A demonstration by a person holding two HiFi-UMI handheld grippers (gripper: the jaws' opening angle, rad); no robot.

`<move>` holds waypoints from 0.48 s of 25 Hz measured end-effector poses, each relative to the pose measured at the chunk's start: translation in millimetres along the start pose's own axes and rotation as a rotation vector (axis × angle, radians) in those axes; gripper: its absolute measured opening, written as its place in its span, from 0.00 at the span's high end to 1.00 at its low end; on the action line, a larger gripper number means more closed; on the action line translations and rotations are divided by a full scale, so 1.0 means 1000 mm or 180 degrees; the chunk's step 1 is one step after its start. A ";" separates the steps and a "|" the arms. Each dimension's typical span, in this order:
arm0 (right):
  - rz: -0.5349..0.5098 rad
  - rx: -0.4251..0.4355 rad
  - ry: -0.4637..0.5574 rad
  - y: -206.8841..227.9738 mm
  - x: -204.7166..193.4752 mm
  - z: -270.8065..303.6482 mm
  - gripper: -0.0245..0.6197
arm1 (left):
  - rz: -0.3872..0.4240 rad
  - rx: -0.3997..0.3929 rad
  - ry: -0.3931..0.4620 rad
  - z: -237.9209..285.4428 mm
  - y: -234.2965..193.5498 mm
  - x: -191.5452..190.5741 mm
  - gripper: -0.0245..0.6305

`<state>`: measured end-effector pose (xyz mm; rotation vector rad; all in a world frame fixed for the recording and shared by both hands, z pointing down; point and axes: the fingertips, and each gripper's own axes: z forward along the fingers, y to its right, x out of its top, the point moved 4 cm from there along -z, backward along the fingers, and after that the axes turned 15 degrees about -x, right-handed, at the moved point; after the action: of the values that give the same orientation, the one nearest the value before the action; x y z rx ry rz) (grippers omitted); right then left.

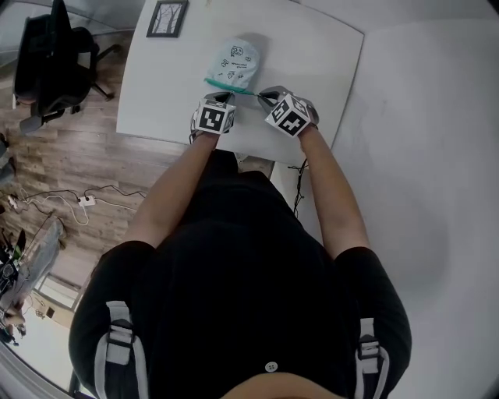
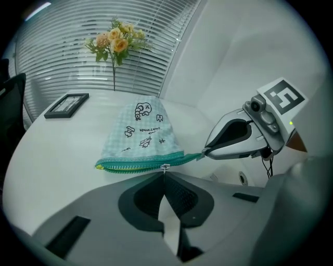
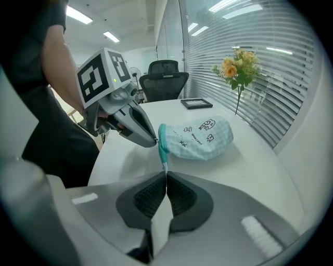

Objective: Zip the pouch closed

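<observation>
white table [image 1: 312, 70] with a black picture frame [image 1: 167, 18] lying flat near one corner. flowers [image 2: 115, 44] past the frame, in front of window blinds [image 2: 62, 67]. black office chair [image 1: 54, 54] on wood floor [image 1: 70, 164], loose cables [image 1: 78, 199] nearby.

White table [image 1: 171, 93], wood floor [image 1: 70, 164], black office chair [image 1: 54, 62], window blinds [image 2: 67, 67], ceiling strip lights [image 3: 78, 14].

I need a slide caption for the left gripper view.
Left gripper pinches the zipper pull; right gripper holds the pouch by its end.
</observation>
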<state>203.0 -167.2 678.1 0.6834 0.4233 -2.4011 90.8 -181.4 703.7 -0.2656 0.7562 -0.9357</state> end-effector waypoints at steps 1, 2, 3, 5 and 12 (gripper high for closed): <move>0.0004 -0.0009 -0.0001 0.001 0.000 -0.001 0.94 | 0.0010 0.0003 0.0001 -0.001 -0.001 0.001 0.95; 0.0008 -0.0016 -0.0002 0.001 0.000 -0.001 0.94 | 0.0019 0.0007 0.0000 -0.002 -0.001 0.001 0.95; 0.0017 -0.0021 -0.0001 0.001 0.000 -0.001 0.94 | 0.0027 0.0010 -0.0003 -0.002 -0.001 0.001 0.95; 0.0054 -0.0033 0.0003 0.002 -0.002 -0.002 0.94 | 0.0041 0.0016 -0.0007 -0.003 -0.002 0.001 0.95; 0.0143 -0.0039 0.0003 0.005 -0.003 -0.004 0.94 | 0.0133 0.0030 -0.0039 -0.008 -0.006 0.006 0.95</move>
<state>209.5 -167.9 675.8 0.6815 0.4185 -2.3542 83.5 -188.7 698.8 -0.2463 0.7433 -0.8972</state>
